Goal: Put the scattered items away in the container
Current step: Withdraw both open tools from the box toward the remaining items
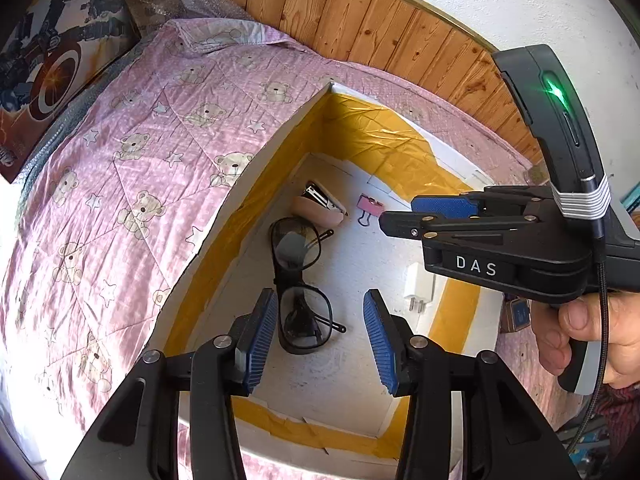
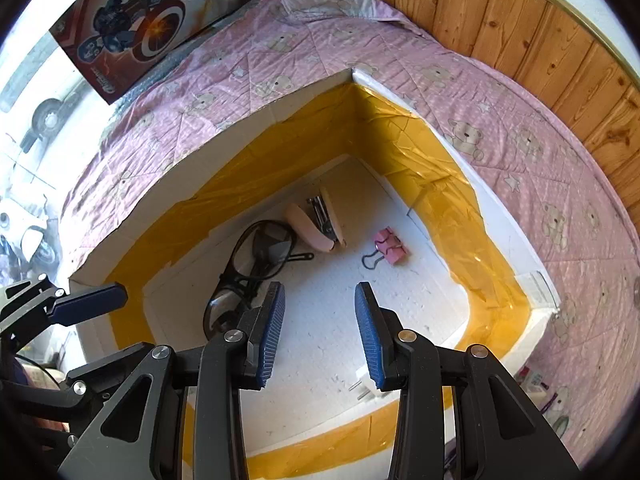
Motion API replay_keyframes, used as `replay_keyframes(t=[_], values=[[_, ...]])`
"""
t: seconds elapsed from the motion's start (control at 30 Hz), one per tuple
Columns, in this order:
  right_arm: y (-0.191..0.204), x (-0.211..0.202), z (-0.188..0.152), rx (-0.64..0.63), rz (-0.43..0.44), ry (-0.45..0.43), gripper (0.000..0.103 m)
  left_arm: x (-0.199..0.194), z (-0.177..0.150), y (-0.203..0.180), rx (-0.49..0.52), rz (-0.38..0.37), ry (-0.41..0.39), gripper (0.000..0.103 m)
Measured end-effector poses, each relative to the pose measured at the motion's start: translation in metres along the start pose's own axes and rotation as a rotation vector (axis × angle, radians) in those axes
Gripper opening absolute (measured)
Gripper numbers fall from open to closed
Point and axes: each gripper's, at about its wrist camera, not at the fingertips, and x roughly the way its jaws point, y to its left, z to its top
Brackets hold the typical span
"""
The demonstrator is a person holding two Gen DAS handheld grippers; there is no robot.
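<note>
Blue pads point(image 1: 260, 340) of the left gripper point(image 1: 320, 338) stand spread above the box point(image 1: 280, 148), holding nothing. Right gripper point(image 2: 320, 332) is likewise spread and empty over the same box; in the left view it appears from the side, and there its jaws cannot be judged.

Contents of the box, relative to its far corner:
- Stapler point(image 1: 320, 206), nearest the corner, lying open.
- Pink clip point(image 1: 370, 209), just beside the stapler.
- Glasses point(image 1: 302, 284), below the stapler, temples folded, directly under the left gripper.
- White plug point(image 1: 418, 286), toward the near wall, prongs pointing at the camera.

Progress, as a judgement: four items lie on the box floor, so most of the task appears done. Neither gripper carries anything, which suggests a release just completed or a pause between fetches.

Remaining, as far as shown: a small boxed object point(image 1: 516, 314) lies on the pink quilt point(image 1: 120, 160) outside the right wall, and further small things point(image 2: 534, 382) sit near that wall in the right view. Whether they belong to the task cannot be told.

Hidden or unclear:
- The plug is largely covered by a pad in the right view.
- The near wall of the box is cut off by both grippers.
- The objects outside the box are too small and distorted to identify.
</note>
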Motion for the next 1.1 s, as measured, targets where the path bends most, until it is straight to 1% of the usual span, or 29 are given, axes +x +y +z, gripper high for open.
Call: replay_keyframes(t=[0.27,0.57,1.1], values=[[0.012,-0.023,-0.030,0.009,-0.013,-0.010,0.039,-0.024,-0.021,-0.016,0.041,-0.018,-0.032,0.046],[0.027,-0.044,-0.063,0.030,-0.004,-0.033,0.039,-0.048,-0.044,-0.033,0.087,-0.028,-0.065,0.046],[0.034,-0.082,-0.115,0.066,0.011,-0.084,0.040,-0.081,-0.079,-0.062,0.142,-0.039,-0.106,0.046]])
